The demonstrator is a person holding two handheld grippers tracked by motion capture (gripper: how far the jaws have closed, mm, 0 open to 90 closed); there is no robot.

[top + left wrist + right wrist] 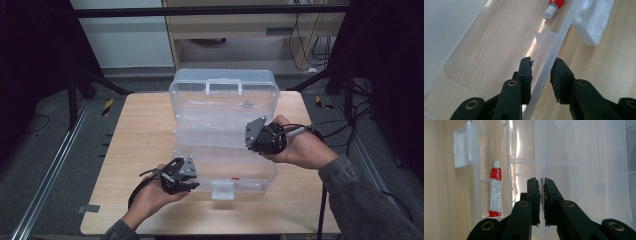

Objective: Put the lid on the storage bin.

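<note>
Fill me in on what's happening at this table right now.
A person works on an open clear plastic box on a wooden table with a gripper in each hand. The left gripper straddles the box's front wall, one jaw inside and one outside. The right gripper is shut on a thin clear divider inside the box. A red-and-white tube lies in a front compartment.

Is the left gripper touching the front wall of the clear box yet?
Touching. In the left gripper view, the left gripper straddles the clear box's front wall; the inner jaw lies against it, the outer jaw stands just off.
</note>
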